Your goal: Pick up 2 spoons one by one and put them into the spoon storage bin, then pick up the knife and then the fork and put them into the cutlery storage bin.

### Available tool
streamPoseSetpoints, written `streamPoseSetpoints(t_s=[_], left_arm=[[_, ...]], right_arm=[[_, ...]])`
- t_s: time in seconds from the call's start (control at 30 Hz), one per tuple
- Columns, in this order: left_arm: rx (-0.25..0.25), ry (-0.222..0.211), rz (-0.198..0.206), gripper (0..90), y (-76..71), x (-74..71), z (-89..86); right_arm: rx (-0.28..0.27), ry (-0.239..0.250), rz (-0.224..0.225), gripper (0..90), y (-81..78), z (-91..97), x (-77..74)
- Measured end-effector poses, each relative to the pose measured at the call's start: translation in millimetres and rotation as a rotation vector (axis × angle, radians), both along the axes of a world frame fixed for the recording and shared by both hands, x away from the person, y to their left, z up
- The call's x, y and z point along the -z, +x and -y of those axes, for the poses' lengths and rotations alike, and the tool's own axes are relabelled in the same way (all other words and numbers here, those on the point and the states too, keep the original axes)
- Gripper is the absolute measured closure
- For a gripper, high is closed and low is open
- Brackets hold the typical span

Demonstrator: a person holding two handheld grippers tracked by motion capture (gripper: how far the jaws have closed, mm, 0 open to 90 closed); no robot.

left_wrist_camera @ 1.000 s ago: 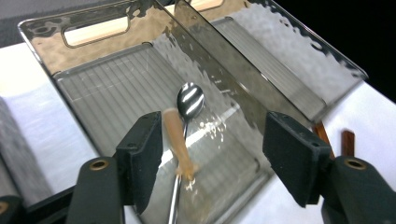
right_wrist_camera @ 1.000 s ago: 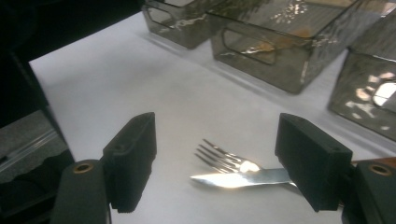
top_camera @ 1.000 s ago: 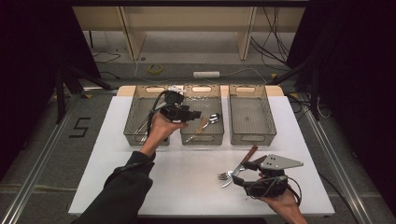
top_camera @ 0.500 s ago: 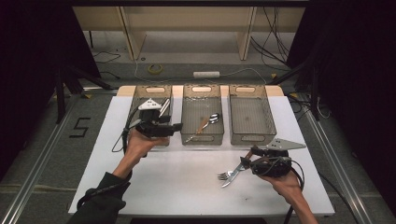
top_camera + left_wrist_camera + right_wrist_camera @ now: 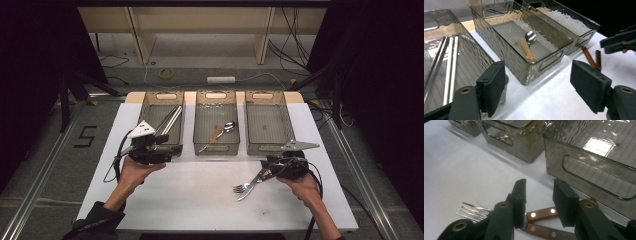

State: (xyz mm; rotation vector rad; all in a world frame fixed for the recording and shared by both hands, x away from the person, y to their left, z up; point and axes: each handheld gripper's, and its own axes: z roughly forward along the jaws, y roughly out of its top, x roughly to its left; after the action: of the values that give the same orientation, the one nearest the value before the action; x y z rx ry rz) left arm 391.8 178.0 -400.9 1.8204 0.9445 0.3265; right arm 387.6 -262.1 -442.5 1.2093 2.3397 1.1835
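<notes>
White table (image 5: 200, 200), three smoked bins at 12 o'clock. Right gripper (image 5: 539, 202), jaws just been closing, still apart around two wood-handled forks (image 5: 248, 186) at 5 o'clock. Could grab both stacked handles. Left gripper (image 5: 536, 90) gapes empty.

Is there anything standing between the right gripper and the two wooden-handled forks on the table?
Nothing visible. The right gripper is directly over the wooden-handled forks, its jaws straddling the handles and just closing, pads not yet pressing. The right tray stands beyond, not between.
</notes>
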Motion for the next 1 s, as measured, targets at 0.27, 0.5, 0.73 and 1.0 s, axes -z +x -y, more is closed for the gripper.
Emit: streamPoseSetpoints(t_s=[0.27,0.5,0.73,1.0], left_arm=[[-0.037,-0.026,0.04,28.2,-19.3,6.5,-12.8],[-0.051,-0.029,0.034,28.1,-29.2,14.4,-22.4],[-0.061,-0.077,0.013,26.8,-37.5,17.1,-25.8],[-0.044,-0.092,0.011,23.2,-39.5,21.8,-26.2]], right_arm=[[-0.003,-0.034,0.014,74.7,5.6,0.8,0.6],[-0.004,-0.055,0.013,83.0,11.5,1.2,2.6],[-0.02,-0.105,-0.007,88.3,21.2,-2.1,9.0],[-0.025,-0.171,-0.046,90.0,35.3,-4.1,18.9]])
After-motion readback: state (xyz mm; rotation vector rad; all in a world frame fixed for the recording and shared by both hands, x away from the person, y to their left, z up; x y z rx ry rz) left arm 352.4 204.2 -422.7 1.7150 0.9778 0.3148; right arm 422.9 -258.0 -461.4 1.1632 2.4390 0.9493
